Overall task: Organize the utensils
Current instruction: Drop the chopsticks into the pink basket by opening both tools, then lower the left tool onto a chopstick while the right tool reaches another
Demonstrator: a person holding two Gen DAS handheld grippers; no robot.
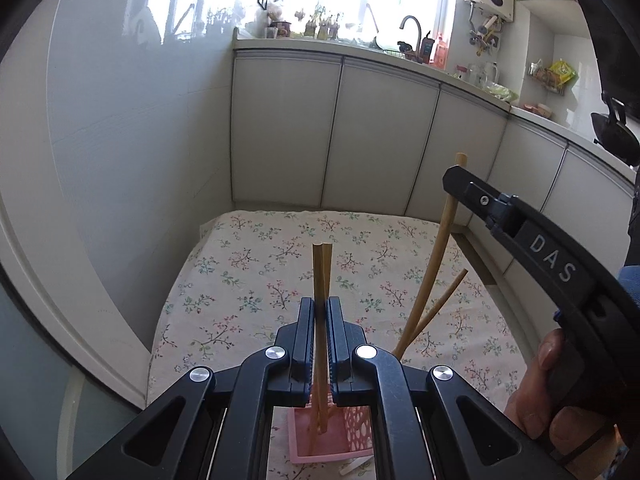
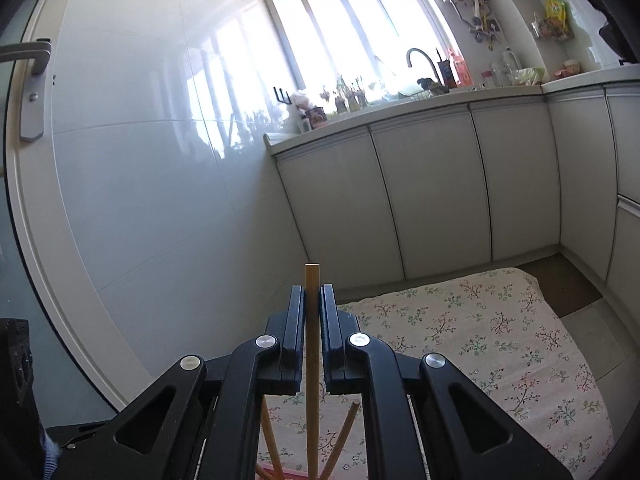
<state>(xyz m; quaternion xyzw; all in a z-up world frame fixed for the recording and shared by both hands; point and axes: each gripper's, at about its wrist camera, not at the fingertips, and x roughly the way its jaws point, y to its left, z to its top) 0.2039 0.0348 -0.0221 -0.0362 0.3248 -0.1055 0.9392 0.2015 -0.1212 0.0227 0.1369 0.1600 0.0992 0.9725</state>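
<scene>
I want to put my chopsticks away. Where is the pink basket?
In the left wrist view, the pink plastic basket sits bottom centre on the floral tablecloth, under the left tongs.

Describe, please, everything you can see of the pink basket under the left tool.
Only part of the pink basket shows in the left wrist view, low down behind the left tool. It looks like plastic, with a perforated wall on its right side and a flat pale-pink base or tray beneath. It stands on the floral cloth. Wooden chopsticks stand in it, leaning right. The pair of chopsticks clamped in the left tool reaches down into it.
</scene>
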